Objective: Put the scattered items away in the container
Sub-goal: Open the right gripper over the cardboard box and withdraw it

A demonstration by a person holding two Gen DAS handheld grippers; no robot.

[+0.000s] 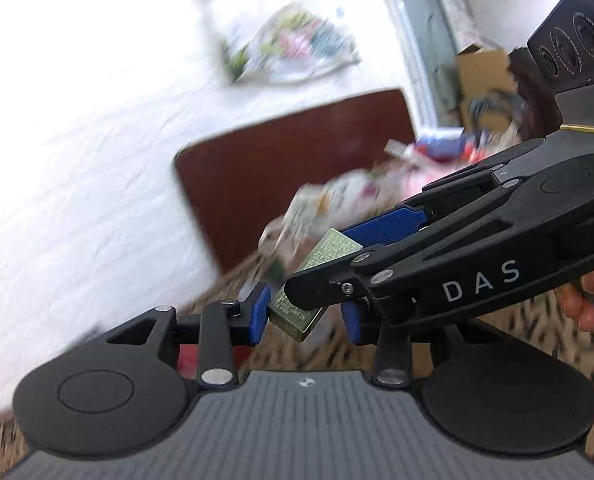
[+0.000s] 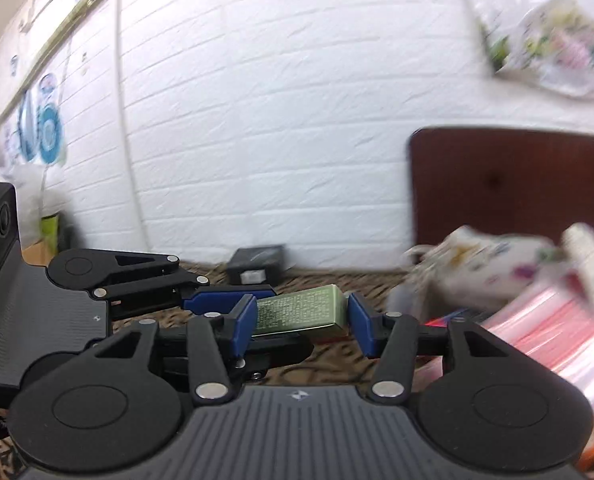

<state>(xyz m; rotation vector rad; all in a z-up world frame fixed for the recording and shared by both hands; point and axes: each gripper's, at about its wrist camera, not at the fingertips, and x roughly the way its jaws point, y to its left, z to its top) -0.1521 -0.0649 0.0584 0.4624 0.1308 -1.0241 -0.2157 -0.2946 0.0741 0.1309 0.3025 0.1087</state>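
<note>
A small green-gold box (image 1: 311, 280) is held above the patterned table, between both grippers. In the right wrist view the box (image 2: 303, 312) sits across my right gripper (image 2: 301, 320), whose blue pads touch both its ends. My left gripper (image 1: 305, 314) has its left pad against the box; its right pad stands clear. The right gripper's body crosses the left wrist view from the right (image 1: 477, 256). A crumpled floral bag (image 2: 477, 264) lies behind, and a clear pink-tinted container (image 2: 549, 344) is at the right.
A dark brown chair back (image 1: 289, 168) stands behind the table against a white brick wall. A black box (image 2: 257, 266) sits on the leopard-print tablecloth (image 2: 337, 360). A floral plastic bag (image 1: 293, 44) hangs on the wall. Cardboard boxes (image 1: 485, 84) stand far right.
</note>
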